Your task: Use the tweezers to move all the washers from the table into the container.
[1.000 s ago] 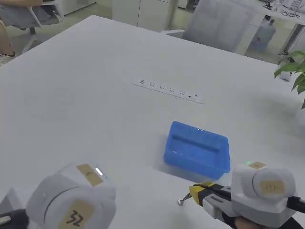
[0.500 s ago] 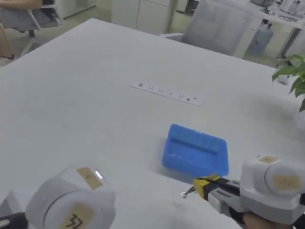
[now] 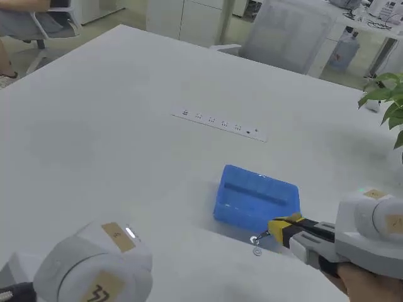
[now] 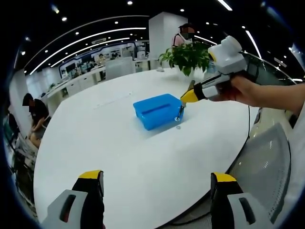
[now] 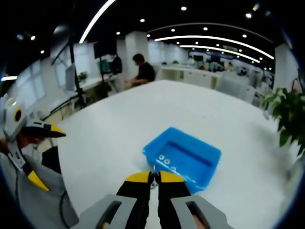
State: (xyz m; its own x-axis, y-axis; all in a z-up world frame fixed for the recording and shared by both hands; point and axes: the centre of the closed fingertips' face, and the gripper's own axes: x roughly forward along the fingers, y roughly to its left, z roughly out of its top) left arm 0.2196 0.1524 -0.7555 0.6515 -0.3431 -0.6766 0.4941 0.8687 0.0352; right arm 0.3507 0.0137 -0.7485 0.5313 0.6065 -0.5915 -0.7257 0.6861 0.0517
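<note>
The blue container (image 3: 257, 196) stands on the white table (image 3: 126, 126); two washers (image 5: 164, 159) lie inside it by its near wall. My right gripper (image 3: 281, 226) is shut on the tweezers (image 3: 259, 236), whose tips hang by the container's near right corner with a small ring at them. A washer (image 3: 257, 251) lies on the table just under the tips. The left gripper view has the same washer (image 4: 178, 127) below the tweezers (image 4: 180, 112). My left gripper (image 4: 156, 191) is open with nothing in it, well back from the container (image 4: 157, 110).
A power strip (image 3: 220, 123) is set into the table beyond the container. A plant (image 3: 387, 94) stands at the far right. Chairs (image 3: 283, 31) sit at the far edge. A person (image 5: 143, 71) sits beyond the table in the right gripper view.
My right gripper has carried the tweezers up and to the right, from the bare table to the container's near right corner. The left gripper has stayed put.
</note>
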